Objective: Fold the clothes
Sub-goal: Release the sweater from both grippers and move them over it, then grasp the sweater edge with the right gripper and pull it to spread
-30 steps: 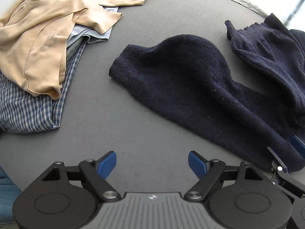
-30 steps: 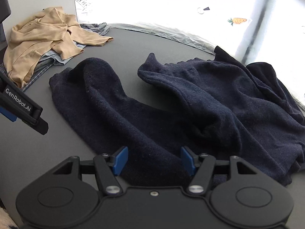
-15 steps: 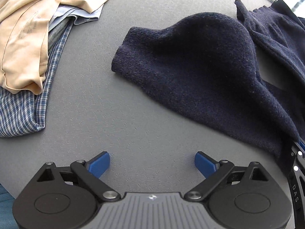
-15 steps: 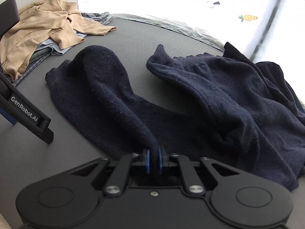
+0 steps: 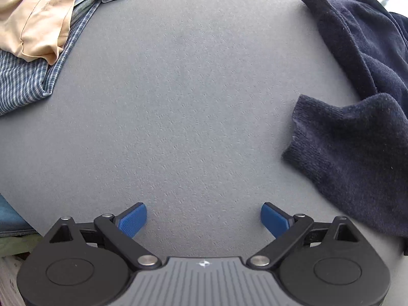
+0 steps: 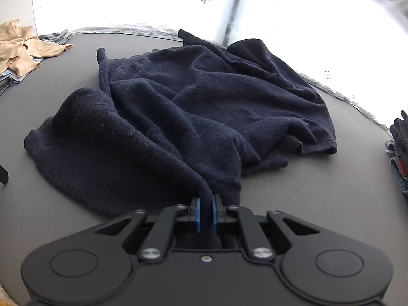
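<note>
**Gripping the navy sweater, right jaws pinched on a fold**

Pinching tight, the right gripper point(image 6: 206, 213) has its blue pads closed on a bunched fold of the dark navy sweater point(image 6: 193, 107), the knit drawn up into a taut ridge that runs straight into the jaws. From that pinch the fabric fans outward across the grey tabletop point(image 6: 318, 191): one sleeve point(image 6: 84, 137) lies spread flat to the left, and the crumpled body heaps up behind toward the bright window at the far edge.

The left gripper point(image 5: 203, 219) points straight down over bare tabletop with its jaws spread wide, nothing between the blue pads point(image 5: 132, 220). The sleeve's cuff end sits off to its right, well clear of the right-hand pad, and the rest of the sweater trails up along the right edge of that view.

Farther out, in the far left corner of the tabletop, a beige shirt point(image 5: 38, 17) lies rumpled on top of a blue checked shirt point(image 5: 23, 81). At the right edge of the tabletop, some folded denim point(image 6: 400, 158) is just visible.
</note>
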The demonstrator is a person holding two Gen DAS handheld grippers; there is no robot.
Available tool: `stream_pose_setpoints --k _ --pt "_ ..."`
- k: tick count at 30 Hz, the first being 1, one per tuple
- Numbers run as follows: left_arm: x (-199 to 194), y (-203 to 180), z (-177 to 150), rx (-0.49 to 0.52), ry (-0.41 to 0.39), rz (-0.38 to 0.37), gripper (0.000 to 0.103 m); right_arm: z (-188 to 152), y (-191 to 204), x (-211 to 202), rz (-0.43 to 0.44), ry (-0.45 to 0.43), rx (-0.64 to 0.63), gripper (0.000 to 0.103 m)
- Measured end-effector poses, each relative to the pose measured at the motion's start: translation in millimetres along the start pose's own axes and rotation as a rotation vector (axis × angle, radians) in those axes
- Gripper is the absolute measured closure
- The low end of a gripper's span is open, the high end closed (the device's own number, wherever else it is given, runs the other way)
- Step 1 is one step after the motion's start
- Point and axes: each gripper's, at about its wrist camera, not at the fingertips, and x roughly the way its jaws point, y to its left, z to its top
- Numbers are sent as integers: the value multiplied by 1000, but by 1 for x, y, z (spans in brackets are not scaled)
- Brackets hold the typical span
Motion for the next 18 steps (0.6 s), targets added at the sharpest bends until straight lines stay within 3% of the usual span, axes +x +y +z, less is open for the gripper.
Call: stream_pose_setpoints --k 1,2,5,6,8,10,13,14,18 --pt "0 -5 -5 -3 0 0 7 -8 -19 -1 -62 8 8 94" --pt "-1 -14 -11 -4 0 -3 7 -16 -38 -2 -125 16 15 103" --pt "-3 -42 -29 -3 -9 -2 7 -40 -104 -2 -278 46 94 103" --pt "-4 -53 -35 -2 -19 5 7 -49 -132 -2 -313 67 154 103" --pt "-3 -66 -41 -13 -22 15 7 -67 -183 -4 -305 96 265 103" --pt "-3 -76 -46 -26 -14 18 7 -78 -217 -6 -267 104 351 101" --pt "-5 -85 -53 -17 1 9 7 -77 -219 -2 -116 90 399 93" --pt "-6 -88 -55 -5 5 13 7 -72 -210 1 -57 80 396 86" --pt "-9 -85 -57 38 -7 73 7 -48 -153 4 82 46 327 79"
